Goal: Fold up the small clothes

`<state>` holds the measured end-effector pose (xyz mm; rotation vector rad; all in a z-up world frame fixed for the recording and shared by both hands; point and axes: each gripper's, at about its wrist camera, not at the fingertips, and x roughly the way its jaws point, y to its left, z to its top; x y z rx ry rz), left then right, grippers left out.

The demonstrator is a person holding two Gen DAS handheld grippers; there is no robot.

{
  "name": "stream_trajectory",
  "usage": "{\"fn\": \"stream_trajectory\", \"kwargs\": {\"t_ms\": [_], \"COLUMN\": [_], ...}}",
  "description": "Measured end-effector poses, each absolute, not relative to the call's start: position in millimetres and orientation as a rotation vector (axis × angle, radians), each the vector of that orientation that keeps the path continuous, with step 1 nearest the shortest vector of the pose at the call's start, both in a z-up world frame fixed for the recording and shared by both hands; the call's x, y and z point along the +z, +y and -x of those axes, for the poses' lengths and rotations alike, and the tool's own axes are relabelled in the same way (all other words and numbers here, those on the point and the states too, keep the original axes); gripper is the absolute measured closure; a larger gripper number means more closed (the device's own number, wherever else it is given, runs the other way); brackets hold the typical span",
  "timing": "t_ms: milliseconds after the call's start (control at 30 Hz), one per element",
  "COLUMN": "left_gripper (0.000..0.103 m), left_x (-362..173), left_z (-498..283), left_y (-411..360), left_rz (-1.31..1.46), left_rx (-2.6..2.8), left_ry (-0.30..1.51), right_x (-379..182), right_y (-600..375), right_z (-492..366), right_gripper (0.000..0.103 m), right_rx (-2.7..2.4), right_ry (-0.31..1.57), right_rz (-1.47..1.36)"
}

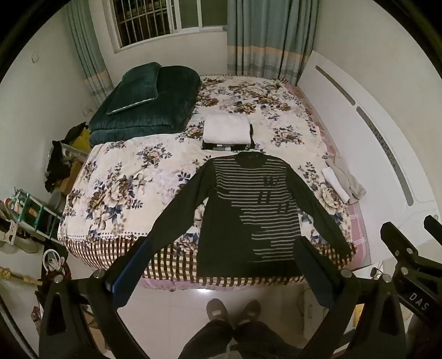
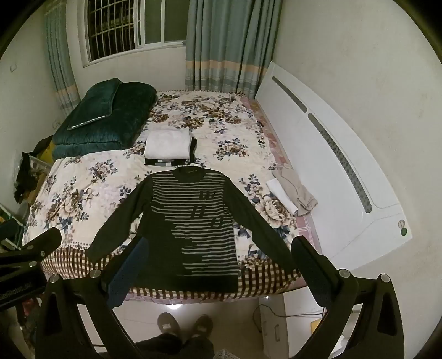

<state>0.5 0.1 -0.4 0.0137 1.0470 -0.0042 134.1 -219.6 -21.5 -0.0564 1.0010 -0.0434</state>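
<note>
Both grippers (image 1: 225, 272) (image 2: 221, 266) gape wide above spread sweater (image 1: 248, 210); only right view shows headboard stickers (image 2: 402, 227)

Sweater (image 1: 243, 210) flat on bed (image 1: 116, 176), near edge, collar toward window (image 1: 165, 19), sleeves spread. Folded stack (image 1: 225, 131) just behind collar. Quilt (image 1: 154, 110) back-left with pillow (image 1: 135, 88) on top. Small folded items (image 1: 342, 179) right of sweater, by headboard (image 1: 359, 110).

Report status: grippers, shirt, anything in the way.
Left gripper open, right gripper open, both empty above bed edge. Striped shirt flat, sleeves spread, unfolded. Folded stack just beyond collar; nothing on shirt.
</note>
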Motion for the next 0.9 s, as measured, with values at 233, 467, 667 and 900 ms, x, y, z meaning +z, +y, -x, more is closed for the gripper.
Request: {"fn": "stream_trajectory", "kwargs": {"t_ms": [233,467,667,900], "left_gripper": [0.0,0.0,0.0,0.0], "left_x": [-1,0,-1,0], "left_z": [0,-1,-1,-8], "left_y": [1,0,0,-7], "left_rz": [-0.005,-0.015,-0.012,-0.009], "left_rx": [0.001,-0.005,-0.002,0.0], "left_ry": [1.044,1.045,1.049,1.043], "right_x": [-20,-17,-17,-11], "right_y": [-218,-216,-218,-211], "right_z": [-134,-137,-139,-145], "right_gripper": [0.0,0.0,0.0,0.0], "right_rx": [-0.043,-0.035,-0.036,-0.029], "right_ry": [0.99,0.997,0.994,0.991], "right_rz": [0.044,0.037,0.032,0.038]}}
